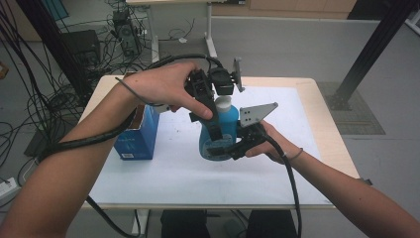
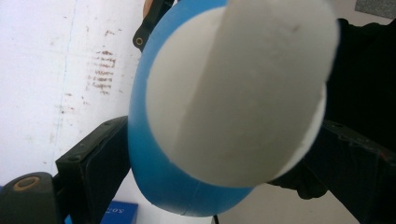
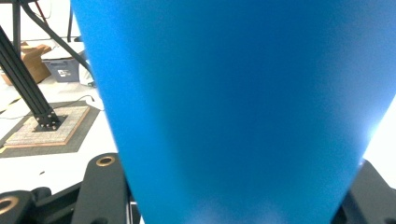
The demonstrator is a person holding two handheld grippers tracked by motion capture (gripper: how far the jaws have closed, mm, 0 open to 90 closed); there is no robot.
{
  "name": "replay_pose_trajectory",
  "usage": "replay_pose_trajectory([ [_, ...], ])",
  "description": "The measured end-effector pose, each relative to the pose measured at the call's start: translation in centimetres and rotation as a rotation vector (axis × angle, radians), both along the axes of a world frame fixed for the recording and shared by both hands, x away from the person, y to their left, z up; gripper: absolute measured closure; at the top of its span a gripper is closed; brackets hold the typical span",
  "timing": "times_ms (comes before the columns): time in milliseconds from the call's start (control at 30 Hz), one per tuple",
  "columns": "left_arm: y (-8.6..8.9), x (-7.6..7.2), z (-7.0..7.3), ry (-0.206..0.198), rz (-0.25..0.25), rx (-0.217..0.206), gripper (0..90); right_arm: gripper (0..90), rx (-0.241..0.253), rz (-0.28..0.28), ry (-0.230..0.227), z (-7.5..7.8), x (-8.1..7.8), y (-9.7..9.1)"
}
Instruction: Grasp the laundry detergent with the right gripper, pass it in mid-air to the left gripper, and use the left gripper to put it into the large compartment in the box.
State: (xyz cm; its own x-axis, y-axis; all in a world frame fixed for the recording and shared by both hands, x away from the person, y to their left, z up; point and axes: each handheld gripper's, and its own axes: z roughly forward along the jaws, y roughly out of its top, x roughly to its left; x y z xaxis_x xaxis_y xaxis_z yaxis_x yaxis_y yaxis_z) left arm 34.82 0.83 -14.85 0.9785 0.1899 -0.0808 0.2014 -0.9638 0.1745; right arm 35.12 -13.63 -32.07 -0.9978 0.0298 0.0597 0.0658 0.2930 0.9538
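Observation:
A blue bottle point(image 1: 225, 130) with a white cap point(image 1: 223, 102) is held upright over the white sheet. My right gripper point(image 1: 230, 148) comes in from the right, shut on the bottle's lower body. In the right gripper view the blue bottle point(image 3: 243, 102) spans from one jaw to the other of that gripper point(image 3: 236, 168). My left gripper point(image 1: 219, 126) reaches down from above, one finger lying along the bottle's front beside the cap. In the left gripper view the cap point(image 2: 243, 93) and blue shoulder point(image 2: 154, 186) span the gap from jaw to jaw of the left gripper point(image 2: 224, 133), so it looks shut on the bottle's top.
A blue carton point(image 1: 136, 136) stands on the white sheet point(image 1: 163, 173) left of the bottle, under the left forearm. The wooden table edge point(image 1: 332, 129) lies to the right. A black frame post point(image 1: 371, 49) rises at the back right; cables point(image 1: 34, 99) cover the floor at left.

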Motion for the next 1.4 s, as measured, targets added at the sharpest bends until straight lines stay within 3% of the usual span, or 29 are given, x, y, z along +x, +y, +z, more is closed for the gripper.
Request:
replay_pose_trajectory([
  [667, 0.17, 0.07, 0.08, -0.005, 0.007, 0.002, 9.2, 40.5, -0.003, 0.011, 0.002, -0.08, -0.06, 0.34],
  [1400, -0.44, 0.18, 0.15, -0.023, -0.014, -0.028, 11.4, 40.5, 0.004, 0.026, -0.007, 0.45, -0.09, 0.35],
])
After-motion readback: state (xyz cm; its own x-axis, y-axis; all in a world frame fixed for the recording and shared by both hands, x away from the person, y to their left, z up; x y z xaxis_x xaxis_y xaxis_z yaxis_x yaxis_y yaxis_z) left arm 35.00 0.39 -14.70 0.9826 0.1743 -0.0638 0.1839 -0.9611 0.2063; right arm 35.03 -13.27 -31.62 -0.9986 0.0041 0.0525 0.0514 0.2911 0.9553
